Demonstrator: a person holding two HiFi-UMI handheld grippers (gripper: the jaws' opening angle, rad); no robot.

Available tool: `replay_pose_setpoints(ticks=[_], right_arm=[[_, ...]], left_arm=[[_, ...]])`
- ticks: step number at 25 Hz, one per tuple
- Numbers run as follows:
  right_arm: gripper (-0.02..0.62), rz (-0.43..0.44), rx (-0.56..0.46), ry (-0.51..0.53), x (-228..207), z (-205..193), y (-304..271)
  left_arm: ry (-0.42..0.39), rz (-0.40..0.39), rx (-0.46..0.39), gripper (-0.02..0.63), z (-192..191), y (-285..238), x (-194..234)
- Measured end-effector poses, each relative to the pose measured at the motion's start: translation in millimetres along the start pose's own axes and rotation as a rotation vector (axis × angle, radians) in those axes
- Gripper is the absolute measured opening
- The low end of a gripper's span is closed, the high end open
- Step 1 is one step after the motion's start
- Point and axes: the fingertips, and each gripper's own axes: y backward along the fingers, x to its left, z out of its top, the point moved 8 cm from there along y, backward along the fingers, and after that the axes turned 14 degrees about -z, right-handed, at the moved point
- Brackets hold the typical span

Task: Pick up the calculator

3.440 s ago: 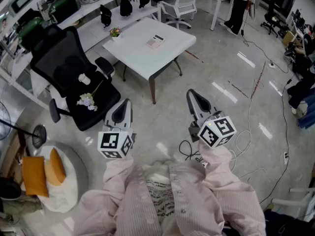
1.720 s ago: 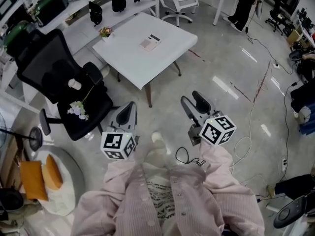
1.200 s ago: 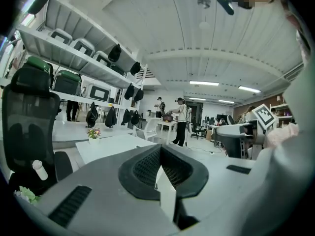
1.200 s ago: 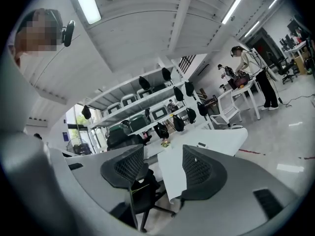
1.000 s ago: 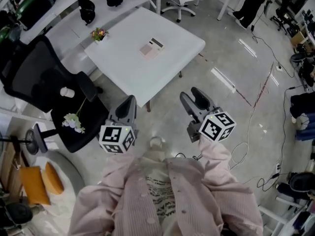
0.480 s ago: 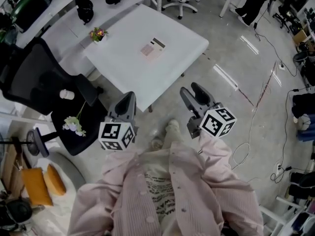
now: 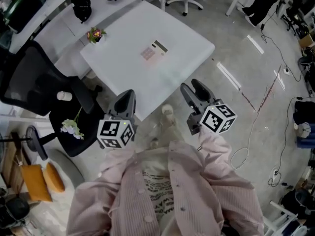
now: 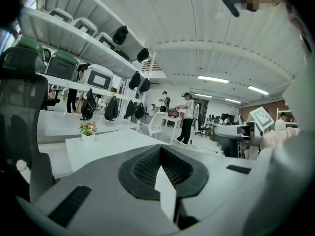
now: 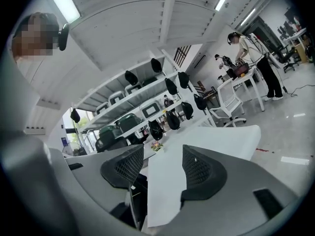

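The calculator [image 7: 154, 50] is a flat pale slab with a dark top strip. It lies near the middle of the white square table [image 7: 181, 66] in the head view. My left gripper [image 7: 126, 97] hangs just short of the table's near edge, jaws together and holding nothing. My right gripper [image 7: 193, 89] is level with it to the right, and its two fingers stand apart and empty. The left gripper view shows my left gripper [image 8: 160, 152] aimed over the tabletop [image 8: 110, 142]. Between the spread pads of my right gripper [image 9: 162, 162] the table [image 9: 206, 139] shows. Neither gripper view shows the calculator.
A small flower pot [image 7: 95, 34] stands at the table's far left corner. A black office chair [image 7: 37, 80] with a cup [image 7: 62, 96] and a flower sprig [image 7: 72, 128] sits left of the table. Cables [image 7: 246, 146] trail over the floor on the right. People stand by distant desks [image 8: 187, 117].
The person has walked toward the table, which now sits much closer below the grippers. Both grippers have kept their pose in front of the body.
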Motion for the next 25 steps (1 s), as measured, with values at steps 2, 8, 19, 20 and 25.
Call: replay_pose_setpoints(ticks=[2,8,19,20,25], right_arm=[[0.216,0.008,0.021,-0.003,-8,6,-22],[0.216,0.033,0.111,-0.01,-34,22,-88],[0.216,0.088,0.251,-0.008,-71,35,-190],[0.216,0.094,0.264,-0.007,-74,35,-198],[0.216,0.115,0.335,0.007,-87,32,-240]], left_arm=[[0.016,0.016,0.005,0.001,2,-14,11],[0.084,0.068,0.03,0.001,5,-61,40],[0.186,0.146,0.073,0.001,-3,-130,81],[0.196,0.155,0.075,0.0,-5,-134,84],[0.246,0.201,0.088,0.0,-13,-154,101]])
